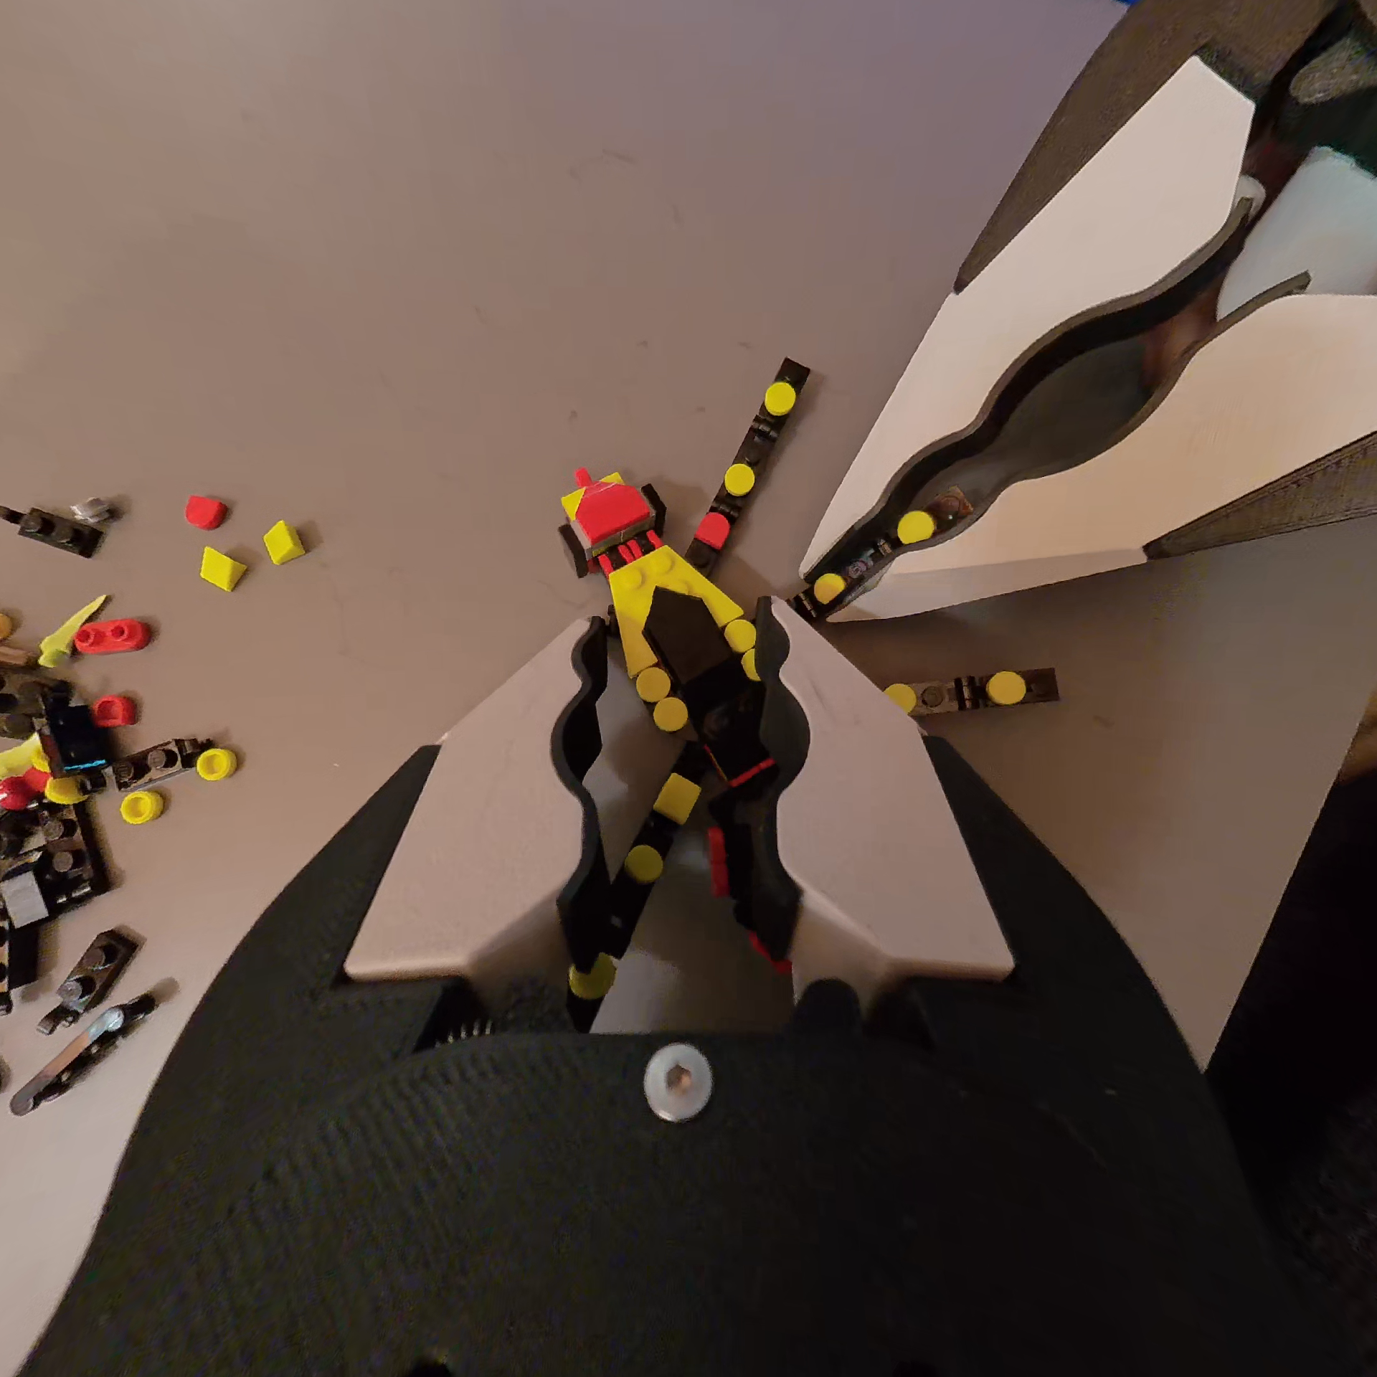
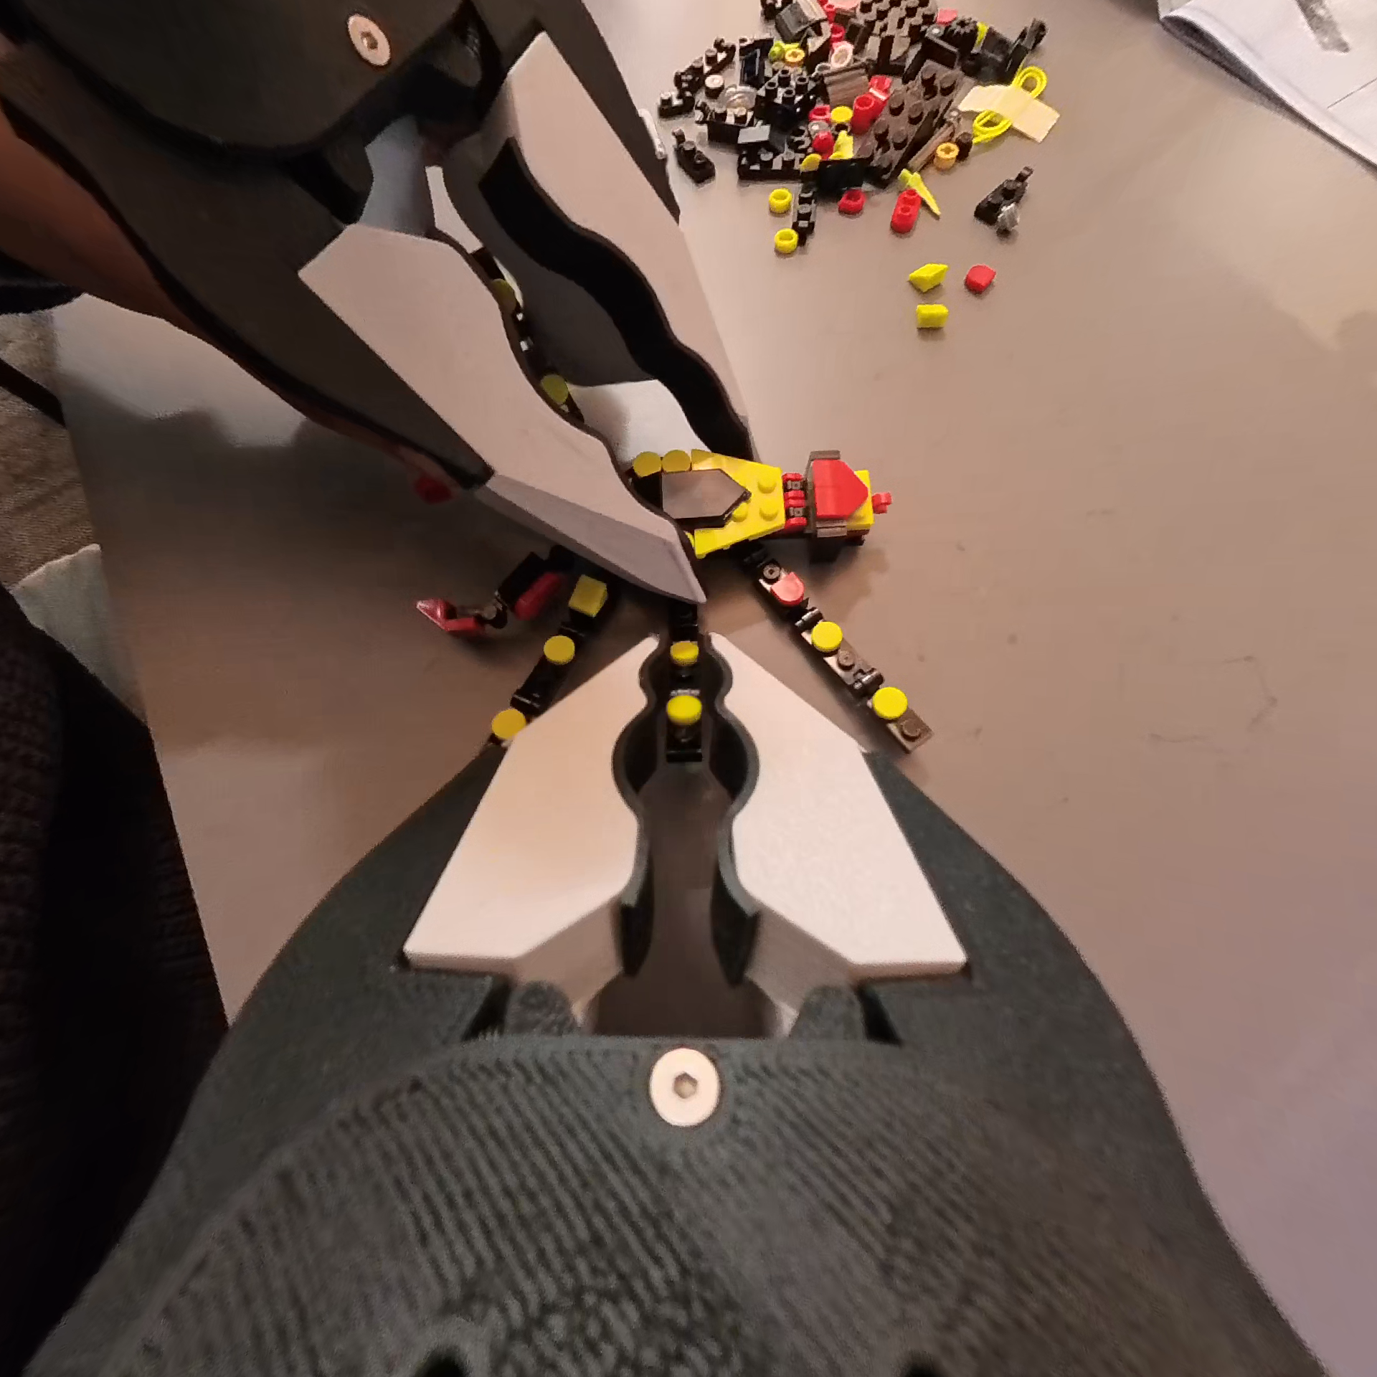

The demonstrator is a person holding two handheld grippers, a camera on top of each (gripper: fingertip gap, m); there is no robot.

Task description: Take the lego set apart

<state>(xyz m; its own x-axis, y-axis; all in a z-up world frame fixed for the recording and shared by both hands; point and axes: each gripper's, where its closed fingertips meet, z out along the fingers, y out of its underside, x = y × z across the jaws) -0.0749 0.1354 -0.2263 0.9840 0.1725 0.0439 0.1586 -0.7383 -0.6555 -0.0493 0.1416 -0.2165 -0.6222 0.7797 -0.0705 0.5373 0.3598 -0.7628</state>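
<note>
Mid-table: I hold lego model (image 1: pixel 674 596) by body with left gripper (image 1: pixel 682 648), fingers clamped on black-and-yellow torso. Right gripper (image 2: pixel 682 656) closed on one black leg strip (image 2: pixel 683 700) studded with yellow dots. To do it well: brace body steady, peel leg off at joint, slowly. Right wrist view alone shows red claw (image 2: pixel 477 607) near left; left wrist view shows loose pieces (image 1: pixel 82 752) at far left.

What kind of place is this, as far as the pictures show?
Probably an indoor desk or worktable: a plain grey tabletop, a heap of loose lego pieces on it, and printed paper sheets at its far corner.
</note>
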